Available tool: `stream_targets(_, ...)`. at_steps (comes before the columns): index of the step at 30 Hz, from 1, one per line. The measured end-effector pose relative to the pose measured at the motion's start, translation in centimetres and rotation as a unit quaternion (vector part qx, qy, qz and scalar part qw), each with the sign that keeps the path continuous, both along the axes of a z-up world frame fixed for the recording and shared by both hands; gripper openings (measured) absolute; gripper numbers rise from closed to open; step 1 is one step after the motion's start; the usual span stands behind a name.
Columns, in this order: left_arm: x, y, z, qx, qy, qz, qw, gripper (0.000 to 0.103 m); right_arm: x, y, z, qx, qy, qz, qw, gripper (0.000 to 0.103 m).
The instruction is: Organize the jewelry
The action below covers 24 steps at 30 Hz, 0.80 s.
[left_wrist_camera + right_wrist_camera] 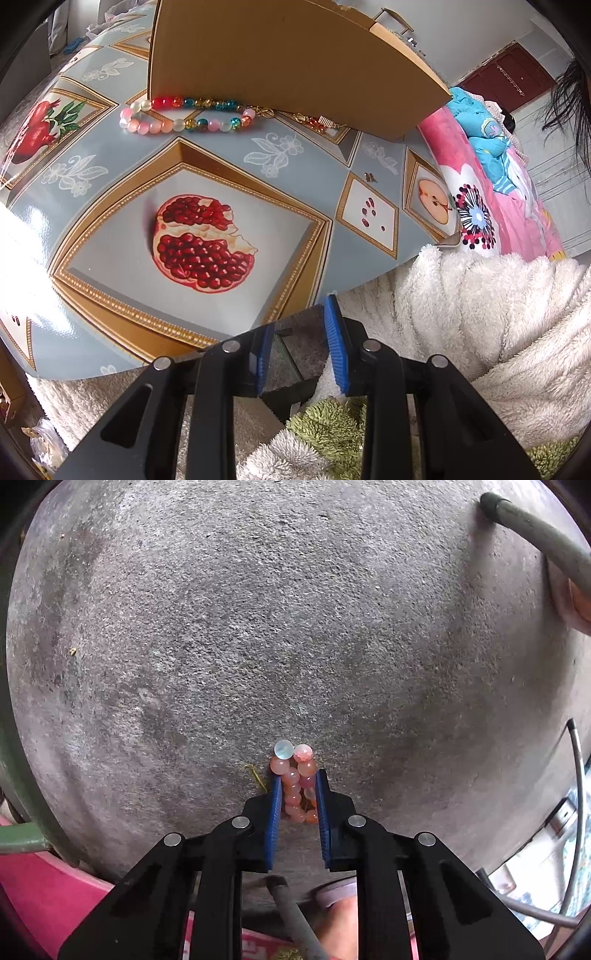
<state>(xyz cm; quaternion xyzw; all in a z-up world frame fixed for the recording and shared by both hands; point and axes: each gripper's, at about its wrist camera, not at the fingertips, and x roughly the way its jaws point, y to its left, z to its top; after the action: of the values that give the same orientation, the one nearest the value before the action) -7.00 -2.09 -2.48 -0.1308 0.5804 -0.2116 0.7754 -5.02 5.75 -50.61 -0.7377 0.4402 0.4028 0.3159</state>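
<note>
The right claw (298,794) pinches a strand of smooth round peach beads (295,775) over rough grey concrete floor (258,609), its lower loops hidden between blue ribbed pads; the left claw (300,332) stands slightly apart, empty, off the glossy pomegranate-printed bench (110,177); a glassy multicoloured bracelet (188,114) lies against a cardboard box (280,55).

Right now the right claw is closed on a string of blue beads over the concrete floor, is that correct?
Not quite: the beads between the right claw's pads are pink and peach, with one pale bluish bead at the end. The right wrist view shows this over the concrete floor.
</note>
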Motion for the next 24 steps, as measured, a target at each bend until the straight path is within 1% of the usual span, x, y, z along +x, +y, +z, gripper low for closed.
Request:
stream_targets(4,-0.2,0.0,0.1,0.0,-0.01,0.0,0.9999,0.028,-0.5,-0.1,1.0,0.009,-0.008,-0.012,1.0,0.015)
stream_targets(5,-0.2,0.0,0.1,0.0,-0.012,0.0,0.9999,0.028,-0.7,-0.2,1.1,0.009,-0.009,-0.013,1.0,0.009)
stream_targets(6,-0.2,0.1,0.1,-0.001,-0.014,0.001,0.9999,0.028,-1.0,-0.3,1.3,0.009,-0.013,-0.01,1.0,0.0)
stream_targets(10,-0.5,0.2,0.2,-0.005,-0.026,-0.002,0.9996,0.027,-1.9,0.3,3.1,0.017,-0.021,-0.023,0.999,0.0)
stream_targets(14,-0.8,0.4,0.4,-0.01,-0.042,-0.005,0.999,0.027,-4.0,0.6,5.0,0.019,-0.029,-0.01,0.999,0.0)
stream_targets(18,-1.1,0.4,0.6,-0.012,-0.055,-0.011,0.9984,0.026,-6.6,0.7,6.3,0.017,-0.023,-0.015,0.999,0.0)
stream_targets(22,-1.0,0.4,0.7,-0.013,-0.06,-0.018,0.9979,0.026,-9.2,1.1,7.5,0.015,-0.003,-0.06,0.998,0.0)
stream_targets(24,-1.0,0.5,0.7,-0.016,-0.06,-0.019,0.9979,0.026,-10.0,1.8,7.7,0.021,-0.009,-0.088,0.996,0.0)
